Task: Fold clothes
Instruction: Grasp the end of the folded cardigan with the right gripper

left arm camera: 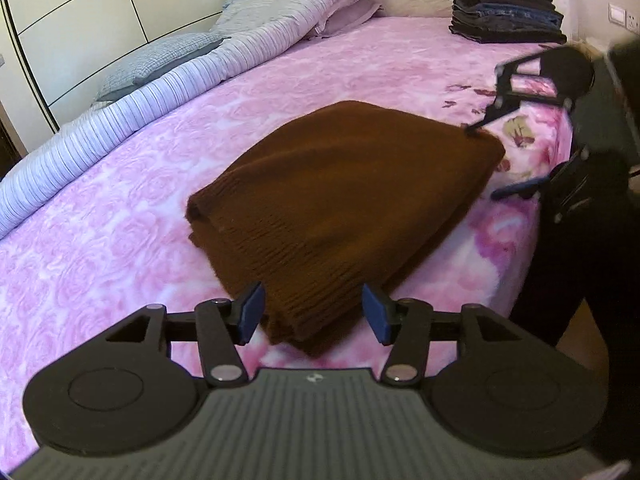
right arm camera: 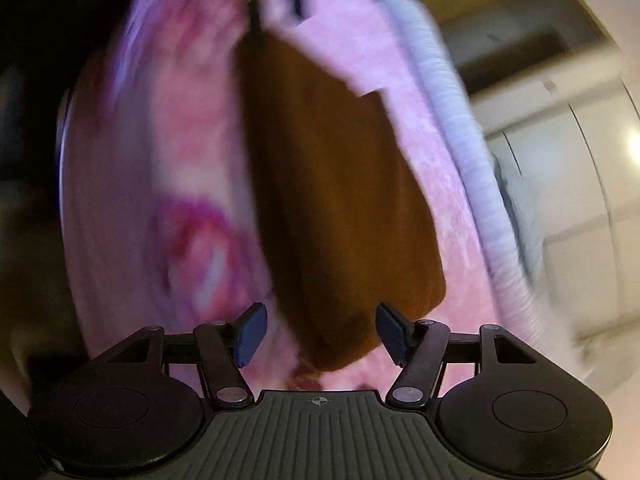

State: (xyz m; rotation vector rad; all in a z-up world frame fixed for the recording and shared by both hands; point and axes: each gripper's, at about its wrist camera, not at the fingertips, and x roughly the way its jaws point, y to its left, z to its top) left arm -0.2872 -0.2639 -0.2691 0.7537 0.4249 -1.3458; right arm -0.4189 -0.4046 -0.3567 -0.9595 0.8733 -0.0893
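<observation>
One brown sweater [left arm camera: 340,200] lies folded mid-frame on the pink bed [left arm camera: 120,220]. Left gripper [left arm camera: 314,314] is wide apart, empty, straddling the near edge. Right gripper [right arm camera: 320,334] is also wide apart, empty; view blurred. Risk: pinching only the top layer would unfold it. One dark stack [left arm camera: 506,8] upper right.

Across most of my left view spreads a pink flowered bedsheet [left arm camera: 360,68]. Along its upper left lies a rolled striped quilt [left arm camera: 132,108], with a checked pillow [left arm camera: 160,60] beside it. Upper left I see pale wardrobe doors [left arm camera: 80,12]; far right, a wall socket [left arm camera: 622,18].
</observation>
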